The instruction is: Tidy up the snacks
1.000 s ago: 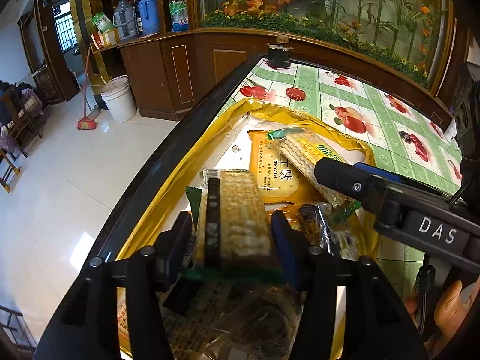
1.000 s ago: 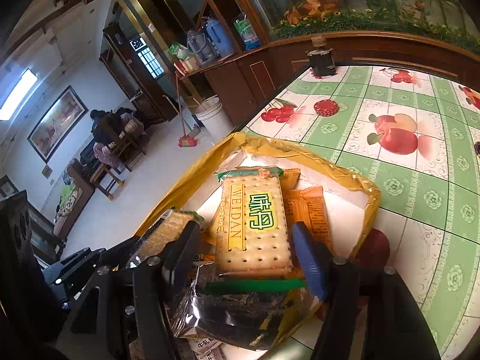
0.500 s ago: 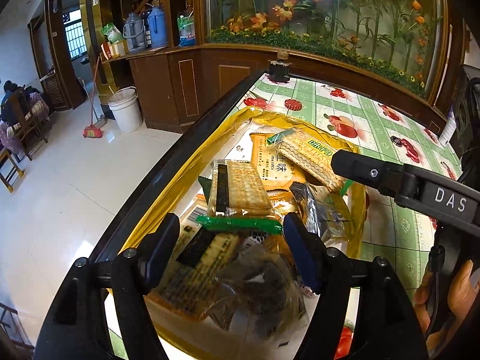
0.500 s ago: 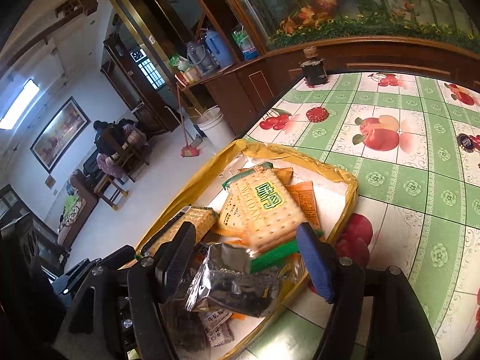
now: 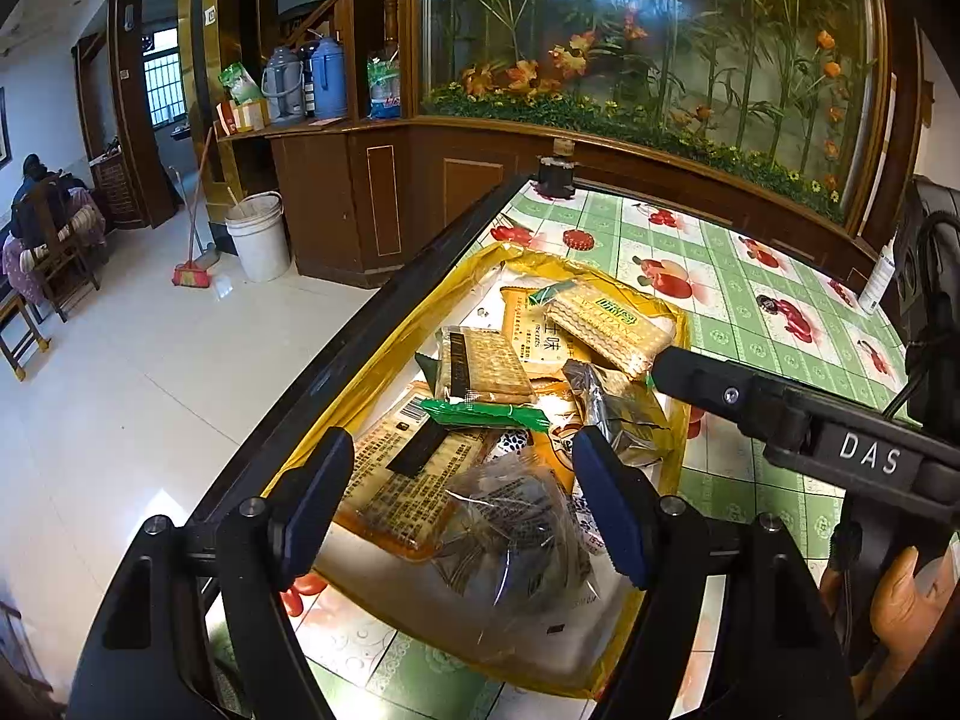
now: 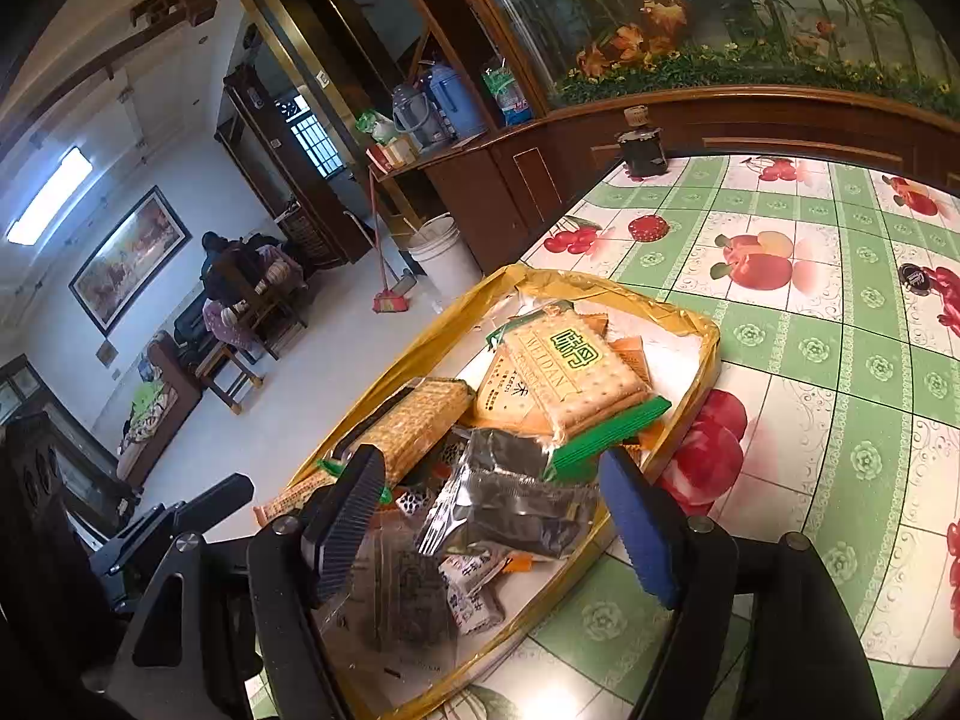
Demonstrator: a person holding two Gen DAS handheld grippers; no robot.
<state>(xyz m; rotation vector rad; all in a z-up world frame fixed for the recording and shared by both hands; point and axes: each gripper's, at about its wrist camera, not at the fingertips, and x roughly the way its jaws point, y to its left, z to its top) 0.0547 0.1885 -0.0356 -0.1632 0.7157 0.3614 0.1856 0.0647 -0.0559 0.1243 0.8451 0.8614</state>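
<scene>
A gold-rimmed tray holds a pile of snack packs. A cracker pack with a green end lies on top at the left. A second cracker pack with green lettering lies at the far right. Silver and clear packets lie nearer. My left gripper is open and empty above the tray's near end. My right gripper is open and empty above the tray too; it shows in the left wrist view.
The tray sits at the left edge of a table with a green fruit-pattern cloth. A dark jar stands at the far corner. A white bottle stands at the right. A wooden cabinet and planter run behind.
Both grippers have opened, let go of their cracker packs onto the pile, and drawn back and up from the tray.
</scene>
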